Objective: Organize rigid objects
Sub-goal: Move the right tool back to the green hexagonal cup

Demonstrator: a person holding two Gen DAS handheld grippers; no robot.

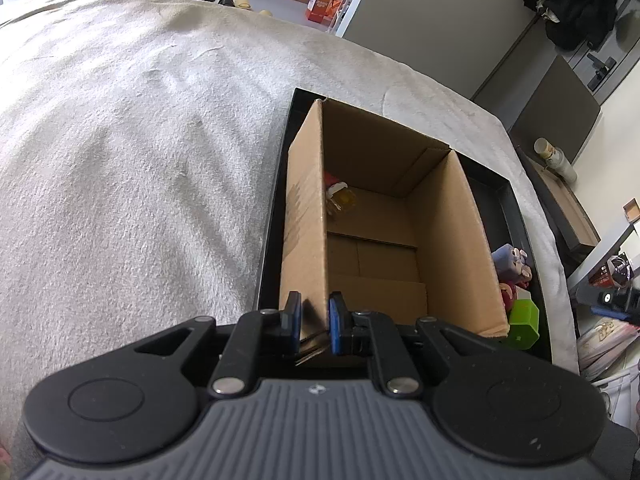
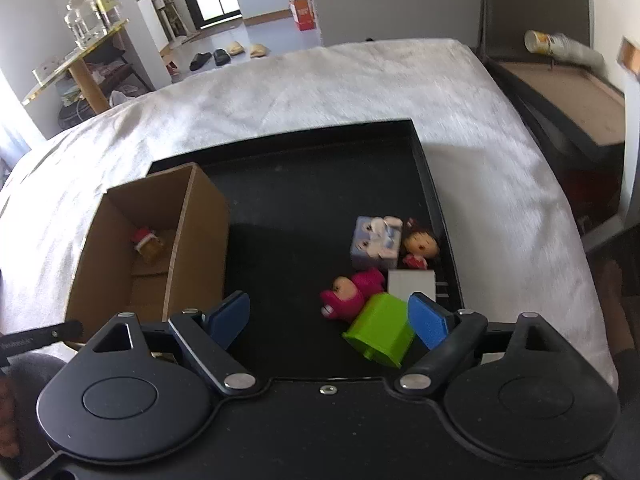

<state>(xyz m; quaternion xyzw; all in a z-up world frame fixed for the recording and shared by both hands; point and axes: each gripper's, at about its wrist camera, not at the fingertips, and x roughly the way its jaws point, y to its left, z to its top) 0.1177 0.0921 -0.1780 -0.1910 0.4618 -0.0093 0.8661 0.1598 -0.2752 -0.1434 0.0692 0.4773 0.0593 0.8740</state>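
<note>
Toys (image 2: 378,280) lie clustered on the black tray (image 2: 320,160), between the right gripper's (image 2: 328,318) wide-open, empty jaws. Left gripper (image 1: 314,320) is clamped on the cardboard box's (image 1: 440,220) near wall; one toy lies inside. No readable writing shows on them.

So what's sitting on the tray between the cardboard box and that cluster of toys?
Nothing: in the right wrist view the black tray is bare between the cardboard box and the toys.

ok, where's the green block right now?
Right wrist view: green block lies on the black tray, lower right, beside the pink figure.
</note>
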